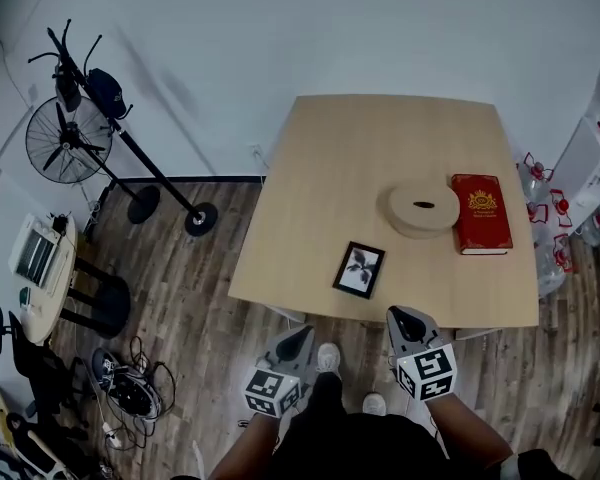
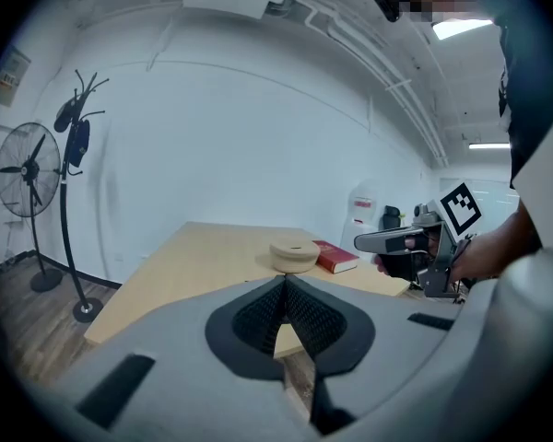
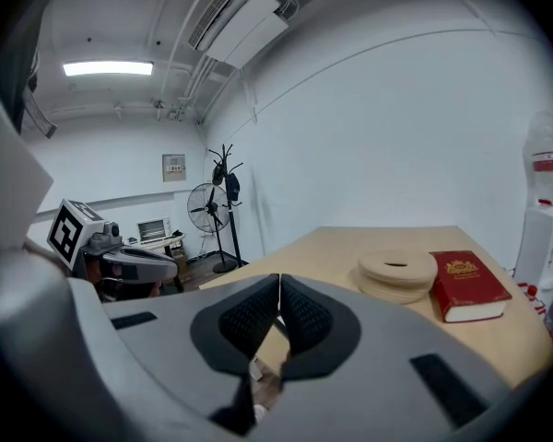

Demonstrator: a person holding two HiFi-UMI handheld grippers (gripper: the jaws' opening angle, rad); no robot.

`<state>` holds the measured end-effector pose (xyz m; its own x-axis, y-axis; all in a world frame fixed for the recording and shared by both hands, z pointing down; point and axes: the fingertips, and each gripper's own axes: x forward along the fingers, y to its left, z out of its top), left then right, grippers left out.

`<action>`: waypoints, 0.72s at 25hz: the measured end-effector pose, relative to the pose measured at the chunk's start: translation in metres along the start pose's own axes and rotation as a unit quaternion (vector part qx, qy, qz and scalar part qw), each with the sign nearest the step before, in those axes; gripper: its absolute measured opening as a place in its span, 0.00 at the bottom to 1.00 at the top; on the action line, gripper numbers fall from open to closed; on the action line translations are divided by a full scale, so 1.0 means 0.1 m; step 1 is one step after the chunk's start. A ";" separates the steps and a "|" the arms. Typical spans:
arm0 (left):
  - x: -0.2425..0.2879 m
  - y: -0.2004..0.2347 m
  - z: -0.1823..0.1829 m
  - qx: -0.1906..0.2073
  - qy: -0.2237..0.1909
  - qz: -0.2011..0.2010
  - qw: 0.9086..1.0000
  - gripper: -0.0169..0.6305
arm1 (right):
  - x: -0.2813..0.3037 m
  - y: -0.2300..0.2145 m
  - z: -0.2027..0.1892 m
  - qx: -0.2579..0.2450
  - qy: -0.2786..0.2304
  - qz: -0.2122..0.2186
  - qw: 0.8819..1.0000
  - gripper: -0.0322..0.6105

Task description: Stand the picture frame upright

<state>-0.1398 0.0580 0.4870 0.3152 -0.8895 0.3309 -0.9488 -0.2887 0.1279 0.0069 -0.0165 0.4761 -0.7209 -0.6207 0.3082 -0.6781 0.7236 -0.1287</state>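
1. Only the head view shows the picture frame (image 1: 359, 269) — lying flat near the table's (image 1: 310, 168) front edge.
2. The gripper views show the left gripper (image 2: 284, 280) and right gripper (image 3: 278, 277) — jaws together, holding nothing.

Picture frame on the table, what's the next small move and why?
Probably open the right tool and ease it toward the picture frame: it lies flat near the front edge of the table, untouched, and that tool is shut, short of it.
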 end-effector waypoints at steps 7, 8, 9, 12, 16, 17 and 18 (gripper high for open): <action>0.47 0.50 0.22 0.002 0.013 -0.044 0.999 0.03 | 0.55 -0.07 0.24 0.008 0.002 -0.034 0.999 0.07; 0.54 0.57 0.24 0.000 0.016 -0.052 0.999 0.03 | 0.62 -0.09 0.26 0.009 0.004 -0.041 0.999 0.07; 0.61 0.63 0.27 0.000 0.018 -0.061 0.998 0.03 | 0.70 -0.11 0.27 0.012 0.006 -0.049 0.999 0.07; 0.82 0.77 0.36 0.001 0.023 -0.091 0.996 0.03 | 0.89 -0.19 0.27 0.022 0.017 -0.072 0.997 0.07; 1.07 0.91 0.33 0.007 0.045 -0.124 0.991 0.03 | 1.11 -0.29 0.22 0.046 0.030 -0.105 0.993 0.07; 1.12 0.94 0.31 0.009 0.052 -0.133 0.990 0.03 | 1.15 -0.31 0.20 0.053 0.033 -0.114 0.992 0.07; 1.17 0.96 0.30 0.011 0.058 -0.142 0.988 0.03 | 1.19 -0.33 0.19 0.059 0.037 -0.122 0.990 0.07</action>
<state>-0.1948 -0.0840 0.5099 0.5683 -0.7247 0.3897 -0.8211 -0.5301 0.2116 -0.0587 -0.1198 0.4995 -0.5240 -0.7463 0.4104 -0.8459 0.5120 -0.1491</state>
